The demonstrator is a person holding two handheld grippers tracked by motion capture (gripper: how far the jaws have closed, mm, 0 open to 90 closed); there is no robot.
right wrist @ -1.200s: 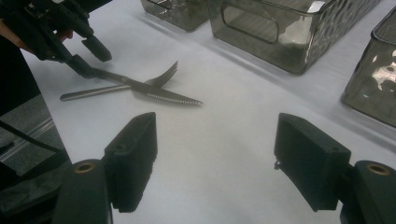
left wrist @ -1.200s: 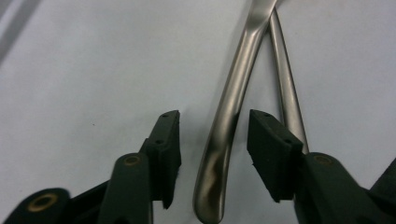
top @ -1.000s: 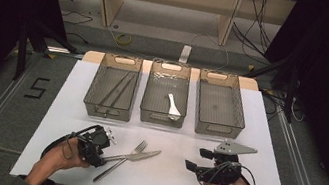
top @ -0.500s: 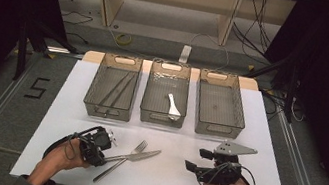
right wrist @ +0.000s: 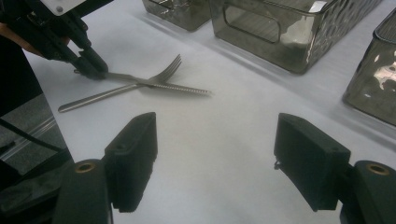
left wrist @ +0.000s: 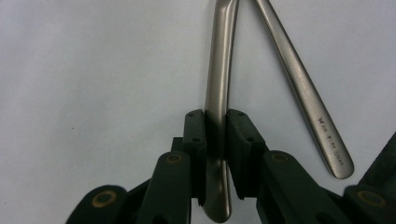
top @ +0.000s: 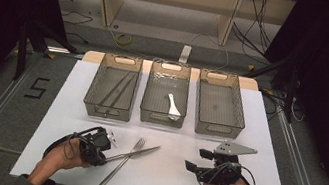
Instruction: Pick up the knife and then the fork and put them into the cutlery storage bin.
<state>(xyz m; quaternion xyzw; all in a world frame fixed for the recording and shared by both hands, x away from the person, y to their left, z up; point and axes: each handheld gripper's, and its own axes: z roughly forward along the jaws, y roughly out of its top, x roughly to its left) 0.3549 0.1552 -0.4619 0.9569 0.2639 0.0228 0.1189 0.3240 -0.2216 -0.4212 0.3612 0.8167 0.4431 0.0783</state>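
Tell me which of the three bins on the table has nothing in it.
The right-hand bin is empty; the middle bin holds a white spoon, the left bin long thin utensils.

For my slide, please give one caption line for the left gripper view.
Left gripper shut on knife handle; fork handle lies beside it on white table.

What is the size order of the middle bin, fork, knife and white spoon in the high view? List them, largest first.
1. middle bin
2-3. fork and knife: alike in length; the left gripper, whose jaws have just been closing on the knife, hides its handle end, so no ranking.
4. white spoon
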